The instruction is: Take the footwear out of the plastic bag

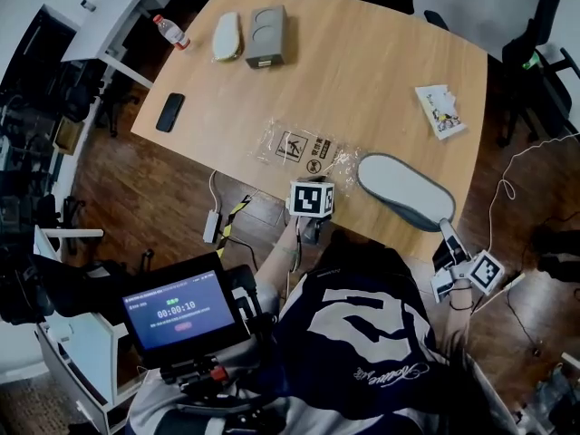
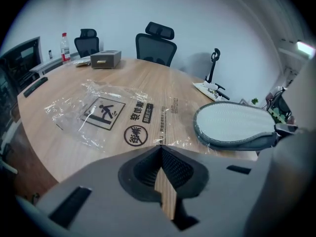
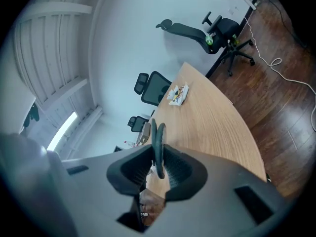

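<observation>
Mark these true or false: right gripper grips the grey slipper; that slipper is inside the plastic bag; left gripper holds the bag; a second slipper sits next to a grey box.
1. The right gripper is shut on the grey slipper. True: the slipper's rim sits pinched between its jaws.
2. That slipper is inside the plastic bag. False: it is out of the bag and beside it, and the bag lies flat on the table.
3. The left gripper holds the bag. False: its jaws are together on nothing, short of the bag's near edge.
4. A second slipper sits next to a grey box. True: they lie side by side at the table's far end.
</observation>
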Tool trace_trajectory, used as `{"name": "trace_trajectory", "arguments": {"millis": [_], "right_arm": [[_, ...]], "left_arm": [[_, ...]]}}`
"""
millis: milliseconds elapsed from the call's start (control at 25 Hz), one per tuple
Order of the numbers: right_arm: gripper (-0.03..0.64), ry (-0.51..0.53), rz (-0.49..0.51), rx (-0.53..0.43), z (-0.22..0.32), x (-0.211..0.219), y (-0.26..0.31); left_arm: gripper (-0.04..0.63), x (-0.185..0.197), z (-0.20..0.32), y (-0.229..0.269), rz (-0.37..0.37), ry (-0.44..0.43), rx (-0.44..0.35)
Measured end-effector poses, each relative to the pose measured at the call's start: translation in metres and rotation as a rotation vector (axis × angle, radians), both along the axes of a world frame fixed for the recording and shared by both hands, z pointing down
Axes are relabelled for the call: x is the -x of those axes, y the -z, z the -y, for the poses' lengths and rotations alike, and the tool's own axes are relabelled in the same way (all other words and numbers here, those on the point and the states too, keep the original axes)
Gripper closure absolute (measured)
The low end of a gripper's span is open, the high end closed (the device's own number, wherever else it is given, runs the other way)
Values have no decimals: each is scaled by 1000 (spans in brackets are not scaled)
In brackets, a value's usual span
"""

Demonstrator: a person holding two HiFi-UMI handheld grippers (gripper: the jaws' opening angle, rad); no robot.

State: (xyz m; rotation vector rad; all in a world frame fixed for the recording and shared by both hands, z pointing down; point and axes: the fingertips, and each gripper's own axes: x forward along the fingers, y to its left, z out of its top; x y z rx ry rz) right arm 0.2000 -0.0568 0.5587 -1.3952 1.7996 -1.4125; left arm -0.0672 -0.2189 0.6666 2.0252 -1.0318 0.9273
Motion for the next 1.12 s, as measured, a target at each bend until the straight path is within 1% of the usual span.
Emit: {"name": "trace_trajectory", "arguments": {"millis": [80,280,480,520,600,720,840,920,1000,1120], "right_arm": [[545,1,-12,-6,-4,-6,4],[545,5,-22,-45,-14,-27,10],[545,-23,-16,-58,-29,-66,6],[545,-39,-15,-51,-32,-76,2],[545,-82,-25,-6,-39,-97,-14],[544,-98,-27,44,-47,-113,-38],[540,-78,-17,104,-51,-113,-59],[538,-42,-6,133,-56,-109,-72],[535,4,-19,167,-66,-102,-83],[509,93,-54,209,-79,-83,-89]], "left_arm": [[594,2,-3,9,-23,36,-24],[594,3,-23,39,-129,169,-53],[594,-3,-60,69,-188,287,-103],[594,-6,-70,74,-198,309,-115],[594,-14,-93,81,-213,348,-130],[594,-26,-131,81,-204,388,-130],[594,-37,-165,80,-178,411,-126],[594,-44,-188,79,-163,423,-126],[594,-48,-211,78,-135,421,-125],[594,-47,-237,75,-94,428,-126]]}}
